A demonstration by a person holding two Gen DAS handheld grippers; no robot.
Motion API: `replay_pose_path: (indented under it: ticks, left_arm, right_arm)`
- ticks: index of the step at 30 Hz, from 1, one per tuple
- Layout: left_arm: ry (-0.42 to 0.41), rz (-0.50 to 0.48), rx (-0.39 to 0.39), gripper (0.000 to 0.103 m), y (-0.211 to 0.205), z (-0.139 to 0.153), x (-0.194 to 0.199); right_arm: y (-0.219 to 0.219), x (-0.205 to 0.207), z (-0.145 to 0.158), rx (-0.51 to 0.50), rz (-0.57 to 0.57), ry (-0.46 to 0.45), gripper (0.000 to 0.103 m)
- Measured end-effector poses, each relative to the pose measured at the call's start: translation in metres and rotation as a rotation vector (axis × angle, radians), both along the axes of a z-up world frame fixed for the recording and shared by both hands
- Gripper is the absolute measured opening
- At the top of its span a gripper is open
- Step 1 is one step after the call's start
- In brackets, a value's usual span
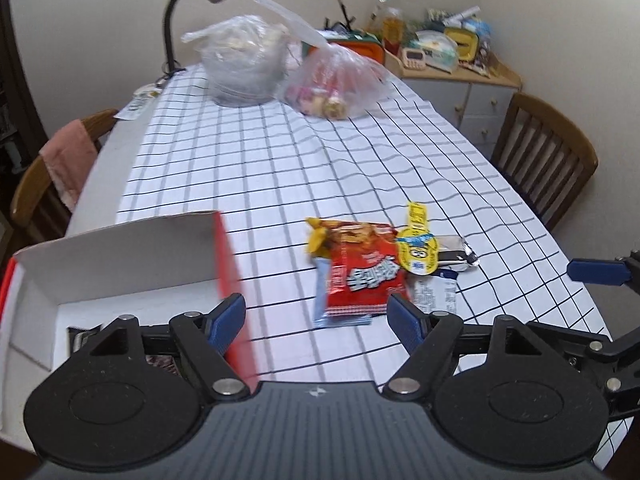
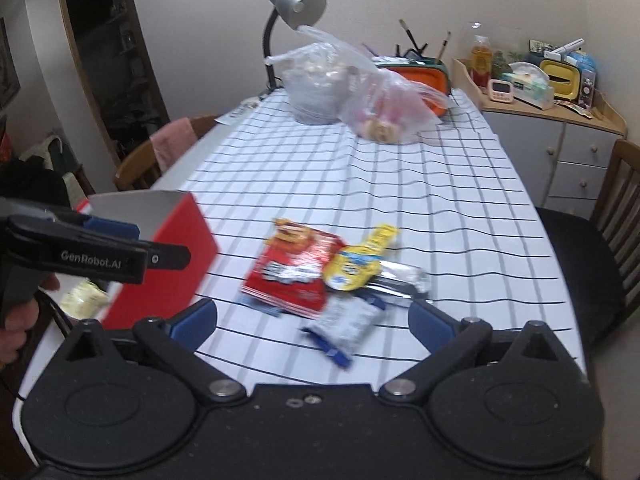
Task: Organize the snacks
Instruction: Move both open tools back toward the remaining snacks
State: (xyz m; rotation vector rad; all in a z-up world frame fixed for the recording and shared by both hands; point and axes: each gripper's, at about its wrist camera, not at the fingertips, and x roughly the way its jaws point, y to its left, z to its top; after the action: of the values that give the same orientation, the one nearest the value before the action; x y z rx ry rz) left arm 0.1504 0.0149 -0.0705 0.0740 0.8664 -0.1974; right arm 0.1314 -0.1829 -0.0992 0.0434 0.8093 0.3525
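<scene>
Foil snack packets (image 1: pixel 362 276) heaped mid-frame on gridded cloth bench (image 1: pixel 280 160), red cardboard box (image 1: pixel 224 264) lower left, left tool (image 1: pixel 318 312) and right tool (image 2: pixel 314 320) both gaping, empty, bare cloth beyond.

From my seat the red box (image 1: pixel 230 268) smears with motion blur and my left tongs (image 1: pixel 318 318) cover its near corner. The blue-and-white packet (image 2: pixel 344 326) is blurred; its print is unreadable. The red packet (image 1: pixel 366 280) hides most of a pale blue wrapper (image 1: pixel 322 300).
</scene>
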Motion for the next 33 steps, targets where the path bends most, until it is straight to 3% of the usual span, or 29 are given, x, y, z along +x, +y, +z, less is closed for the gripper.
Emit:
replay_pose_path:
  ticks: [12,17,28,33]
  left_arm:
    - [0.163,0.029,0.130,0.078,-0.074,-0.064,0.075]
    - [0.190,0.050,0.172,0.078,-0.090,-0.082,0.093]
    - [0.215,0.090,0.176,0.078,-0.098,-0.092,0.114]
    - [0.231,0.131,0.128,0.078,-0.087,-0.092,0.120]
  right_arm:
    - [-0.045,0.017,-0.034,0.012,0.030,0.078,0.102]
    - [-0.061,0.021,-0.046,0.033,0.025,0.107,0.102]
    - [-0.051,0.043,-0.070,0.061,0.050,0.165,0.102]
    - [-0.027,0.067,-0.087,0.080,0.000,0.213,0.101]
